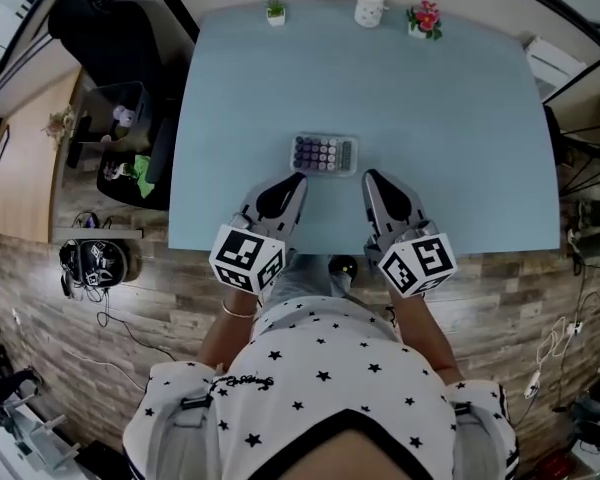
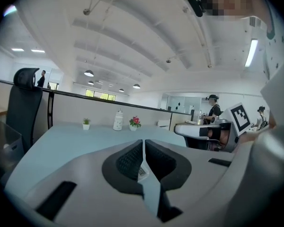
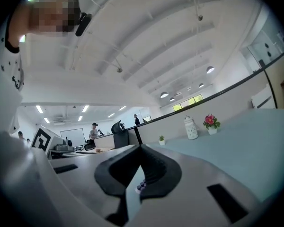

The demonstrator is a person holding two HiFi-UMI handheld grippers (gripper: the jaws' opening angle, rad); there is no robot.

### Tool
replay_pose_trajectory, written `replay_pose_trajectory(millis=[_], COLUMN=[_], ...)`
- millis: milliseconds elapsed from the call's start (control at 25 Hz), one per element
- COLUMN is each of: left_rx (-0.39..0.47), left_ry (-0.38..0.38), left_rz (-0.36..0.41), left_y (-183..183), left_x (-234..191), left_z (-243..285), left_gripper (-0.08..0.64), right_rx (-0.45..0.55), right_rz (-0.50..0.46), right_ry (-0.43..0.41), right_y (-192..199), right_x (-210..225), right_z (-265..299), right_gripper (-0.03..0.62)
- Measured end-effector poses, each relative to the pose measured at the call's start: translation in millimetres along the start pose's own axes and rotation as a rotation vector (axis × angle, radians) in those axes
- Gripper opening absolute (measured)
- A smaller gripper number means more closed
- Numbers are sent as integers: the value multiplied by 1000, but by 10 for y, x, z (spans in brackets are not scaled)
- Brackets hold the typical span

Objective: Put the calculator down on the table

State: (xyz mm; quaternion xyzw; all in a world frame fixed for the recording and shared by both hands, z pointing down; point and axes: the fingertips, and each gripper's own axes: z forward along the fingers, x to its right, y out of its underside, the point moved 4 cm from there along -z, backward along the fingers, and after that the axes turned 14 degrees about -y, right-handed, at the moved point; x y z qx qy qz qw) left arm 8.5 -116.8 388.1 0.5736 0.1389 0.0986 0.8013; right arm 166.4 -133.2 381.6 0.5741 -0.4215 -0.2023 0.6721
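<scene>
Head view: calculator (image 1: 324, 154) flat on the table (image 1: 450, 118), just beyond the fingers (image 1: 294, 184).
Left gripper (image 1: 298, 178) and right gripper (image 1: 370, 176) clenched empty; set-down apparently complete.

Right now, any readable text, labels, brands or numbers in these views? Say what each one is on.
No text can be read in any view.
Calculator: key legends and display are too small to read.
Marker cubes on the left gripper and the right gripper: black-and-white square patterns only, no letters or digits.
White jar at the back: no legible print.
</scene>
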Motion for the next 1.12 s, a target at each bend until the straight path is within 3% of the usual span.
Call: replay_pose_trajectory(millis=[240, 1120], left_rx=[25, 66], left_ry=[12, 35], left_rz=[3, 33], left_y=[-1, -101], left_x=[164, 314], left_z=[-184, -357], left_gripper=[41, 41], right_rx=[-23, 34], right_rz=[-41, -17], right_ry=[-13, -33], right_y=[6, -98], right_x=[-185, -385], right_z=[-159, -323], right_gripper=[-2, -2])
